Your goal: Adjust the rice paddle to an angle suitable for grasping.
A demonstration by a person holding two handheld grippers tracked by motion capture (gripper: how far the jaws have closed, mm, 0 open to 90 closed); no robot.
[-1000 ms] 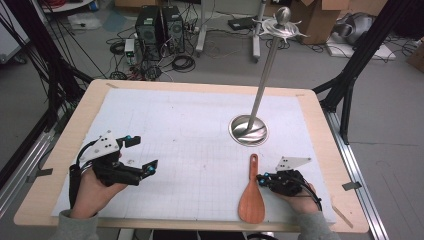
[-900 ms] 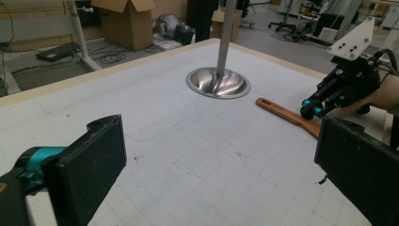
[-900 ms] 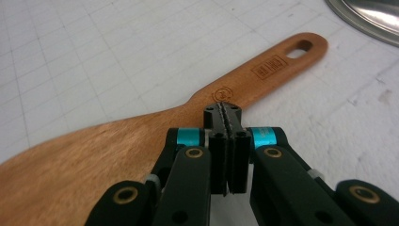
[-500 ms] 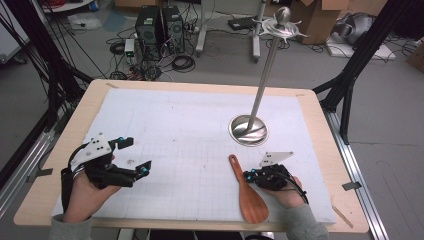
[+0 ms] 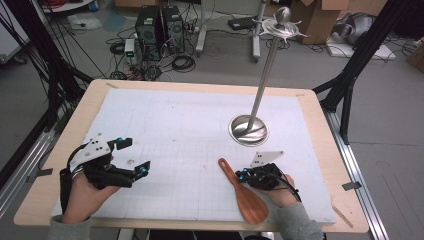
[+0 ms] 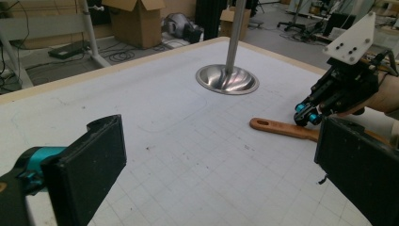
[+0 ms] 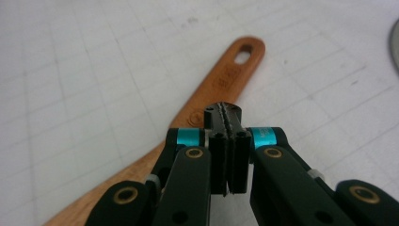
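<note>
Spatula point(image 5: 244, 190) flat on white mat point(image 5: 190, 125), at about 5 o'clock on the table point(image 5: 60, 135) in the high view; handle end with hang hole points toward 11, blade toward 5 near the front edge. Right gripper point(image 5: 243, 175) sits at the spatula's 3 o'clock side, tips touching or just over the handle. In the right gripper view its jaws are pressed together with nothing between them; spatula handle point(image 7: 221, 89) lies beneath and beyond the tips. Left gripper point(image 5: 136, 156) at 7 o'clock on the mat, jaws spread wide, holding nothing, well apart from the spatula. Metal stand point(image 5: 249, 129) upright at 2 o'clock, round base on the mat, beyond the spatula.
</note>
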